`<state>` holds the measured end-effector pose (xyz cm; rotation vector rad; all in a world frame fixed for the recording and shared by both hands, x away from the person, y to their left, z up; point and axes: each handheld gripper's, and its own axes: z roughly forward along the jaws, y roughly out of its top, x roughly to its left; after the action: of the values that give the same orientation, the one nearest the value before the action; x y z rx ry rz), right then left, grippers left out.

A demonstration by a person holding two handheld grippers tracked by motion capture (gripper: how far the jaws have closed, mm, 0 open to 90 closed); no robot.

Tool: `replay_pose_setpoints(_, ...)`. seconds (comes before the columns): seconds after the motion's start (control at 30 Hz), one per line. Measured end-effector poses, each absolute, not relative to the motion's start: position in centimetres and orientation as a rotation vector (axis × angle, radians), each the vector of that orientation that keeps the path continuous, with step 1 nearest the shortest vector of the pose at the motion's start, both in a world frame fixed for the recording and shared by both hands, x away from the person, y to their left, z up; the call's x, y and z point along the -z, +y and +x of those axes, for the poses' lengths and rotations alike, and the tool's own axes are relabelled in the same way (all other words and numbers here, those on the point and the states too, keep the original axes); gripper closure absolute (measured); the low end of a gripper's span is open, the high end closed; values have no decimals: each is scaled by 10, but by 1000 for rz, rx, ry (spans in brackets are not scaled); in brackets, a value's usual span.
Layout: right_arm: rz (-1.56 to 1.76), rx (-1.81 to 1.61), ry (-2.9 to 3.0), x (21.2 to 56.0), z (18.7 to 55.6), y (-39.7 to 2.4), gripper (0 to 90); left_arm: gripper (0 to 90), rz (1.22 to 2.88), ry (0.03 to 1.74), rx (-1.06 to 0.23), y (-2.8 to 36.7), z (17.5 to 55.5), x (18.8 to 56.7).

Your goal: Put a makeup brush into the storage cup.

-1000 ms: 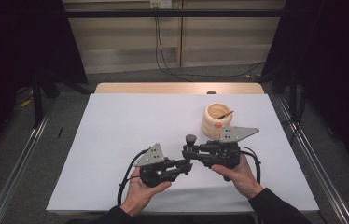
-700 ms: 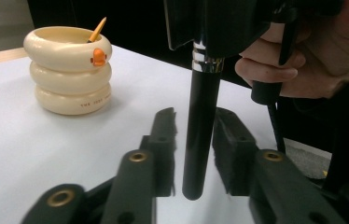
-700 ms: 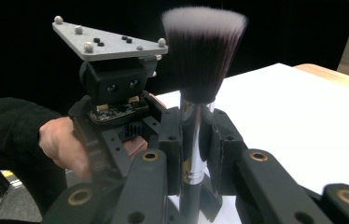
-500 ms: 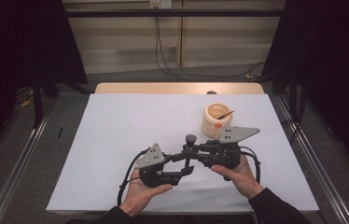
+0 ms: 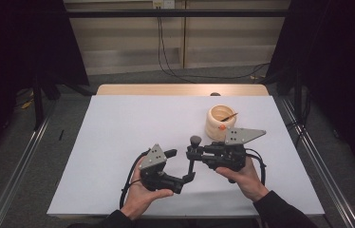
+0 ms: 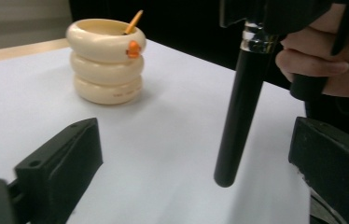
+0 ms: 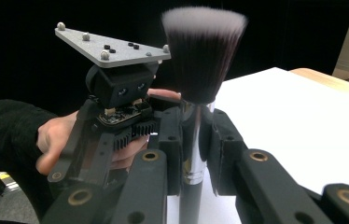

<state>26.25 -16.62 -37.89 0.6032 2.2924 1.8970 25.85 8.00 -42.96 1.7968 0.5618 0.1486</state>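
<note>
Makeup brush (image 7: 196, 107) is now standing upright above the white table (image 5: 118, 142), because we are pinching its ferrule with our right gripper (image 5: 195, 153) while our left gripper (image 5: 180, 166) has just been opening around the handle, so putting it into the cream holder (image 5: 221, 121) is still waiting.

A black-handled makeup brush (image 7: 196, 107) stands upright (bristles fanned at top), silver collar pinched between the right gripper's fingers (image 7: 224, 140).
</note>
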Motion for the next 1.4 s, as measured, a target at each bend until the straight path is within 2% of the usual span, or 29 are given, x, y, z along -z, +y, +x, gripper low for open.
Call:
replay_pose_setpoints(0.53, 615, -1893, 2275, 377, 264, -171, 780, 16, 1717, 607, -203, 107, 258, 427)
replay_pose_setpoints(1.1, 626, -1868, 2266, 377, 267, -175, 780, 19, 1738, 651, -334, 159, 258, 418)
replay_pose_setpoints(1.4, 643, -1874, 2243, 376, 269, -181, 780, 18, 1752, 717, -359, 191, 244, 432)
